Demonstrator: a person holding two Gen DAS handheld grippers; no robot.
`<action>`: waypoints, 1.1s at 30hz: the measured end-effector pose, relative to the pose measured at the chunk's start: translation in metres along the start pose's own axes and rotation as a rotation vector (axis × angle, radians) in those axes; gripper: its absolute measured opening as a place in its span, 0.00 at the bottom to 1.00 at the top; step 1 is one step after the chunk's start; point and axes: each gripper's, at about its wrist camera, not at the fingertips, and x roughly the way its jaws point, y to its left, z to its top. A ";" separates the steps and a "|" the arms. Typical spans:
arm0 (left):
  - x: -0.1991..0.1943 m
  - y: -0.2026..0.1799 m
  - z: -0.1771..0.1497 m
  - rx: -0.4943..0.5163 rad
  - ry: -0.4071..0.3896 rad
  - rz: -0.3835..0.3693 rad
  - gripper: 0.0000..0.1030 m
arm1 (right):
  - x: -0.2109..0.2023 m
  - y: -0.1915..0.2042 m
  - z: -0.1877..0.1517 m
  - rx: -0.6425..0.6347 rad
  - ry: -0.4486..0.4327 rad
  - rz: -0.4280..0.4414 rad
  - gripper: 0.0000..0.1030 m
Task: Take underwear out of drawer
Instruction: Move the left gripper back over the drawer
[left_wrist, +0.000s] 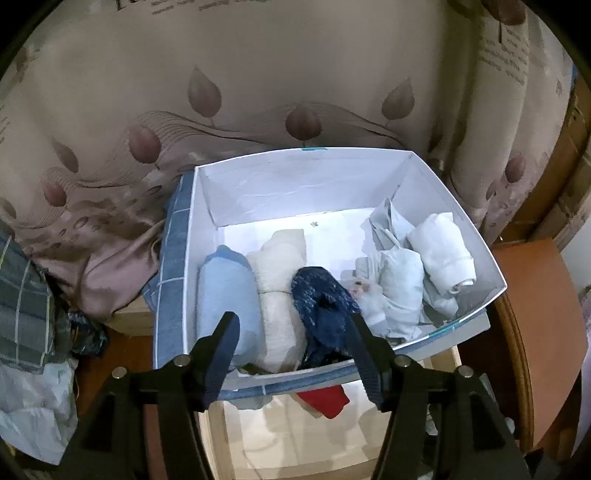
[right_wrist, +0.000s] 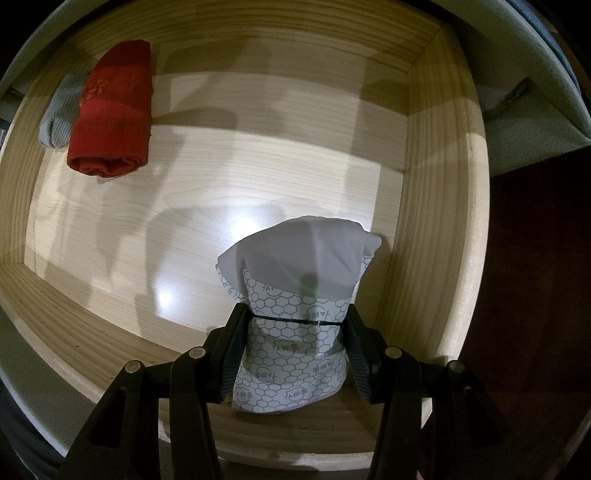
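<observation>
Two rolls in drawer (right_wrist: 436, 192), red (right_wrist: 110, 110) & grey (right_wrist: 59, 118); right claw (right_wrist: 295, 332) clamped on patterned bundle (right_wrist: 295, 314), left claw (left_wrist: 291, 347) apart.

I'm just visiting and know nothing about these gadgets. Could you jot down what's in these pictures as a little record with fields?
left gripper: open, nothing between its fingers, above the white box
box contents: light blue roll, cream roll, dark blue roll, white pieces
right gripper: shut on a grey hexagon-print roll, over the wooden drawer
left in drawer: red roll, grey roll
</observation>
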 end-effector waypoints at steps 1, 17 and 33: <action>-0.003 0.002 -0.001 -0.013 -0.004 -0.003 0.60 | -0.001 0.001 0.000 0.000 0.000 0.000 0.46; -0.011 0.032 -0.082 -0.053 0.052 0.066 0.60 | -0.004 0.003 0.002 0.006 -0.001 -0.005 0.45; 0.052 0.042 -0.193 -0.209 0.173 0.158 0.60 | -0.010 0.004 0.001 0.007 -0.026 -0.009 0.43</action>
